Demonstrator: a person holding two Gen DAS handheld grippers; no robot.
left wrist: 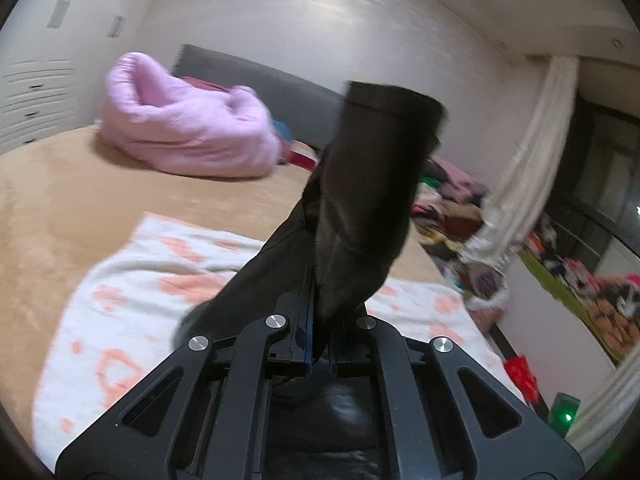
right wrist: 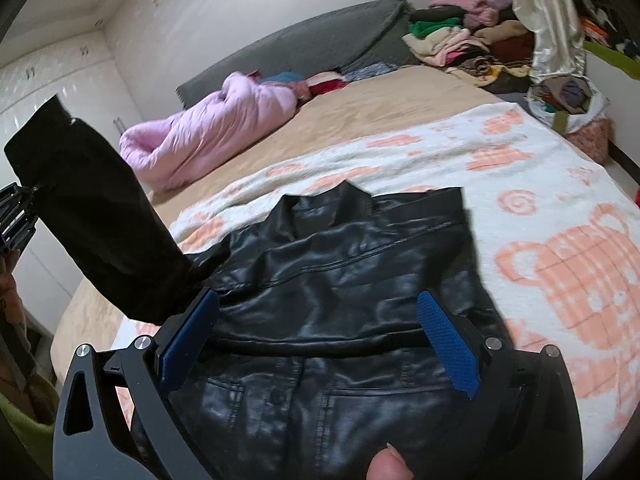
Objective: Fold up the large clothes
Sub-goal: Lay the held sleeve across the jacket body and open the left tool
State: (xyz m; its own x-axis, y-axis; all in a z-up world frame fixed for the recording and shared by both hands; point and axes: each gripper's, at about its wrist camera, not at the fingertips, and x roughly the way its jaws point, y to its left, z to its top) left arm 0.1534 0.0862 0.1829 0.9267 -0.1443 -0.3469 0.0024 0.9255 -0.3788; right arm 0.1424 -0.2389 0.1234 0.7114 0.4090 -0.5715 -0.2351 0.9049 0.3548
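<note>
A black leather jacket (right wrist: 340,280) lies spread on a white and peach patterned blanket (right wrist: 540,184) on the bed. In the left wrist view my left gripper (left wrist: 320,300) is shut on one black sleeve (left wrist: 372,184), which stands up above the blanket (left wrist: 120,280); the fabric hides its fingertips. From the right wrist the same raised sleeve (right wrist: 92,216) shows at the left, with the left gripper (right wrist: 16,216) at the frame edge. My right gripper (right wrist: 318,298) hangs open over the jacket's body, blue pads (right wrist: 448,344) wide apart, nothing between them.
A bunched pink duvet (right wrist: 208,132) lies by the grey headboard (right wrist: 320,44). A pile of mixed clothes (right wrist: 472,44) fills the far right corner beside a pale curtain (left wrist: 532,152). A thumb (right wrist: 390,464) shows at the bottom edge. Tan bedcover (left wrist: 60,200) stretches to the left.
</note>
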